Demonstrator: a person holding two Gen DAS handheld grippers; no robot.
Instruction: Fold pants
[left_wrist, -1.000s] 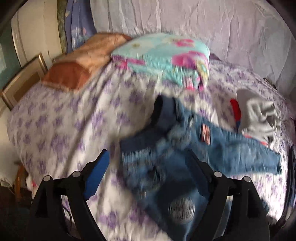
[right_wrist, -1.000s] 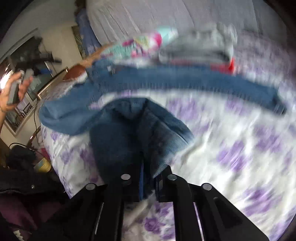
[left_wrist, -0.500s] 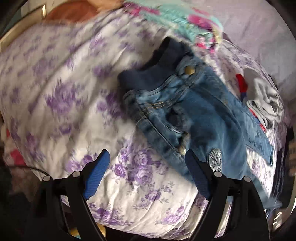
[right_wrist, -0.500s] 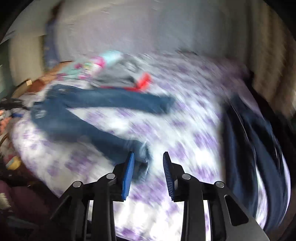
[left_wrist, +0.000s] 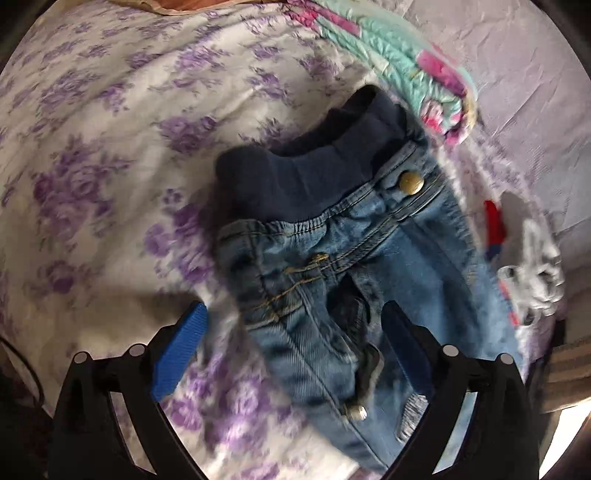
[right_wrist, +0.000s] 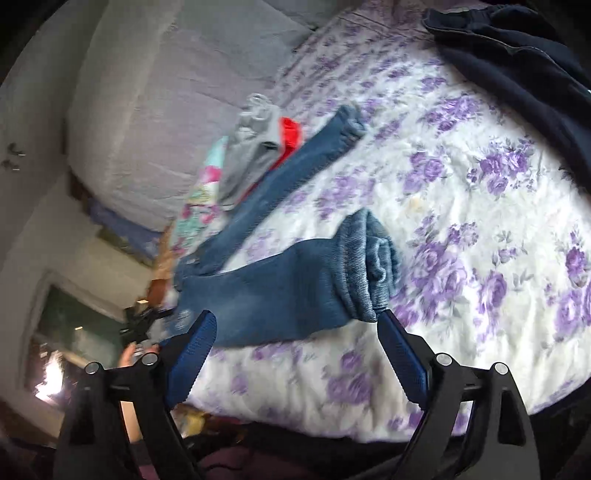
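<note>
Small blue jeans (left_wrist: 332, 258) with a dark knit waistband (left_wrist: 306, 173) lie spread on the flowered bedsheet (left_wrist: 92, 147). My left gripper (left_wrist: 295, 343) is open, just above the waist and hip of the jeans, with nothing in it. In the right wrist view both legs (right_wrist: 280, 291) lie apart, and the near leg's cuff (right_wrist: 369, 266) lies between the tips of my open right gripper (right_wrist: 295, 332), which holds nothing.
A folded teal flowered blanket (left_wrist: 406, 62) lies beyond the waistband. A grey and red garment (left_wrist: 524, 258) lies beside the far leg, also in the right wrist view (right_wrist: 258, 147). A dark navy garment (right_wrist: 517, 62) lies at the bed's far right. The bed edge (right_wrist: 332, 424) runs below my right gripper.
My right gripper let go of the leg it was shut on and opened wide. The jeans now lie flat with legs spread. My left gripper moved down closer to the waist.
</note>
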